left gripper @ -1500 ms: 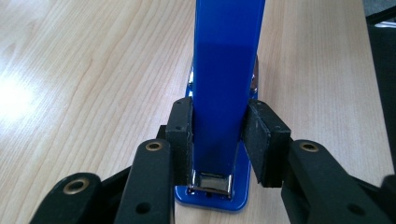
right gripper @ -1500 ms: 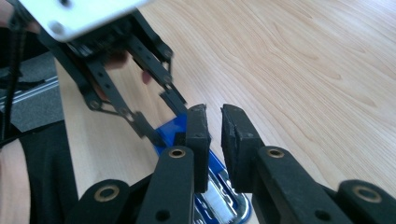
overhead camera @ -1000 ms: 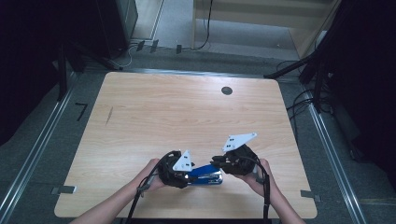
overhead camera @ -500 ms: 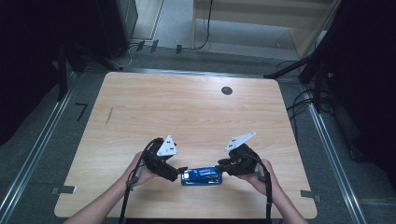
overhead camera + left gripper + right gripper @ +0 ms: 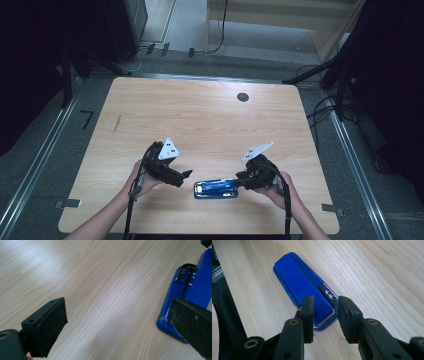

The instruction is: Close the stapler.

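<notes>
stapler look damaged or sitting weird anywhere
The blue stapler lies flat on the table, intact, with only slight scuffing at one base corner in the left gripper view. Nothing else stands out.

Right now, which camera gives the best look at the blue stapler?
The right gripper view: the blue stapler lies there nearly whole, close up. The left gripper view catches one end at its edge. The high view shows it small, lying on the table.

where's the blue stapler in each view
high view: blue stapler lies flat near the table's front edge, between the two grippers.
left gripper view: its end at the right edge.
right gripper view: centre, near end between the jaws.
shared landmark: the light wooden table.
</notes>
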Motion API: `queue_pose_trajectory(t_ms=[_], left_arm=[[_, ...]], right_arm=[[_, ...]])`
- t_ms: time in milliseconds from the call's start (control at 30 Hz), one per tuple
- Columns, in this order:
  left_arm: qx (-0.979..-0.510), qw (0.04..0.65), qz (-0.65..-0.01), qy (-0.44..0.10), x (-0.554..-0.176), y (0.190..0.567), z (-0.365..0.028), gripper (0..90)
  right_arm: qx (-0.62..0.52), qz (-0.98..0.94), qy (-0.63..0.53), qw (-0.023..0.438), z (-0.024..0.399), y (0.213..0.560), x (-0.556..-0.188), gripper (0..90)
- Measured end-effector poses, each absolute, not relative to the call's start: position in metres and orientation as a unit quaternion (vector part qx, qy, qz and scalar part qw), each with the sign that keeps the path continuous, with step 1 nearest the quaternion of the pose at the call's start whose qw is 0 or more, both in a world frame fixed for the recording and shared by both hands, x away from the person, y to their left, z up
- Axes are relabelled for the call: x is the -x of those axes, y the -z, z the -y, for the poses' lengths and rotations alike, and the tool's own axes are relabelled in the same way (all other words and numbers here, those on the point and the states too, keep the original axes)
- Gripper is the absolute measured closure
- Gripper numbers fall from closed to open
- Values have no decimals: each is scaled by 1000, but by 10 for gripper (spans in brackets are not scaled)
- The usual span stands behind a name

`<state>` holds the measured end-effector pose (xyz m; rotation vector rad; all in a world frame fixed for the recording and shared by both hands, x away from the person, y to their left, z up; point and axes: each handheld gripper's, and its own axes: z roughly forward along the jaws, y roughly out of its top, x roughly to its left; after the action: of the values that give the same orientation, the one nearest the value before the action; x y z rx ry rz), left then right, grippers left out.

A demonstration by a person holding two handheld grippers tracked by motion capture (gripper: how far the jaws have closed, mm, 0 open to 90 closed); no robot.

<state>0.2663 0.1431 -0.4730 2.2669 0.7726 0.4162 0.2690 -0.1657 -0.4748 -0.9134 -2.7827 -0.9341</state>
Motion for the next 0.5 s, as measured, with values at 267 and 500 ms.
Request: queue_pose_trajectory(t_ms=[267,500], left_arm=[[-877,344,-296,-159,-266,473,-142,24],[-875,345,-299,-164,-267,473,-144,27]], right_arm=[[304,901,306,45,167,479,-270,677],[291,903,315,23,167,476,-269,449]])
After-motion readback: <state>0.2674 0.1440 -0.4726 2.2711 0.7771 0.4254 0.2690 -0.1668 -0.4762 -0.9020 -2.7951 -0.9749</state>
